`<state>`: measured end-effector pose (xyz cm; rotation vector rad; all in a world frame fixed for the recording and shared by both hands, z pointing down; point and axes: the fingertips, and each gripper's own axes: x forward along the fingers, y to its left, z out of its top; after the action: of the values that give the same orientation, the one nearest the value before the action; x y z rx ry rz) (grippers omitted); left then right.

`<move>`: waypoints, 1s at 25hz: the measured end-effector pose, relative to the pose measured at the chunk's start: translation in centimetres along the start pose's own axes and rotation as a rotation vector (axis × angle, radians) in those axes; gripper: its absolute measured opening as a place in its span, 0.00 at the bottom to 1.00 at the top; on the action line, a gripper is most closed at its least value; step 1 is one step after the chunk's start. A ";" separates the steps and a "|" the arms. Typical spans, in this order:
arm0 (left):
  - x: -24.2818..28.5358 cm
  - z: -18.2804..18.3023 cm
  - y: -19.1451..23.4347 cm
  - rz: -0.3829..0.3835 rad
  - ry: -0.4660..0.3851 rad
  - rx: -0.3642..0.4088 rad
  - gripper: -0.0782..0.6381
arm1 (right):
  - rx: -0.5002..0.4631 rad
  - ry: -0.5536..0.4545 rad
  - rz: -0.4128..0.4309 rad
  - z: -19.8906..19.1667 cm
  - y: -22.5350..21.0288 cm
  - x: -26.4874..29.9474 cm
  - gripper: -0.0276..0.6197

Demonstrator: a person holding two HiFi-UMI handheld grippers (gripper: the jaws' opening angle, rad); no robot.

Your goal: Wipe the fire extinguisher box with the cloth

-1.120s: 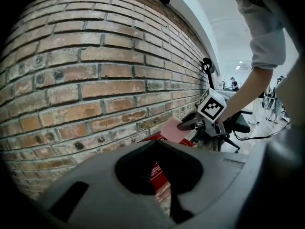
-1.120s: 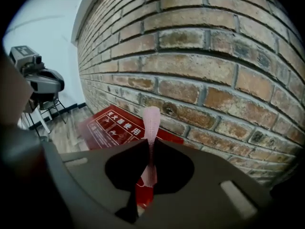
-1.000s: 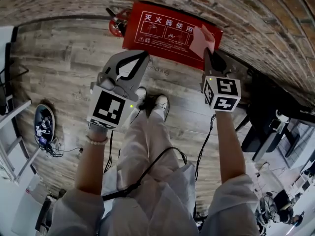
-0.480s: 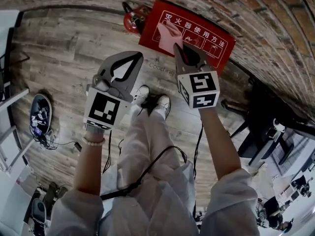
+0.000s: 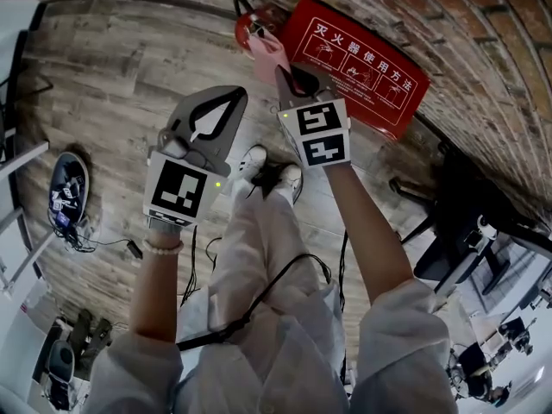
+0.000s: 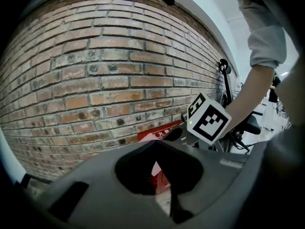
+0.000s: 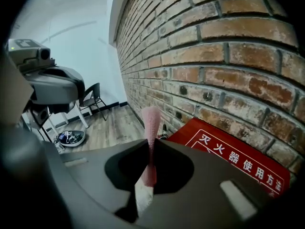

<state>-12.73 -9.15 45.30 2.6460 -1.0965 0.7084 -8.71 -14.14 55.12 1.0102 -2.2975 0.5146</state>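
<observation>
Right gripper [image 7: 151, 143]: jaws clenched on the cloth, just before the left end of the fire extinguisher box.
Cloth [image 7: 151, 120]: pink, pinched in its middle; it stands up narrow from the jaws at the left edge of the box. If it touches the box, I cannot tell.
Left gripper [image 6: 155, 143]: jaws closed together with nothing between them; it is held back from the box, left of the right gripper [image 5: 289, 78] in the head view.
Fire extinguisher box [image 5: 371, 59]: red, with white signs and drawings on its face; it stands on the floor against the brick wall.
Fire extinguisher [image 5: 253, 24]: red, just beside the left end of the box.
Brick wall [image 6: 95, 70]: directly behind the box.
Wooden floor [image 5: 121, 84]: under the box and in front of it.
Person: stands before the box, both arms stretched toward it.
</observation>
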 end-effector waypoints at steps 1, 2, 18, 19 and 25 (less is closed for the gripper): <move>-0.1 -0.2 0.2 0.002 0.001 -0.003 0.09 | -0.006 0.016 -0.002 -0.4 0.1 0.5 0.08; -0.2 -0.3 0.5 0.005 0.001 -0.005 0.09 | -0.012 0.034 -0.004 -0.8 0.1 1.0 0.08; -0.1 -1.4 1.1 0.010 0.004 -0.031 0.09 | -0.131 0.130 -0.069 -3.2 -0.8 3.6 0.08; 0.0 -1.3 1.1 0.008 0.004 -0.032 0.09 | -0.131 0.131 -0.071 -3.2 -0.9 3.6 0.08; 0.4 -1.0 0.7 -0.003 0.006 -0.020 0.09 | -0.120 0.136 -0.062 -3.2 -1.0 3.5 0.08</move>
<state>-13.30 -9.53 46.33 2.6264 -1.0919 0.7002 -8.77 -14.88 59.92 0.9559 -2.1431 0.4022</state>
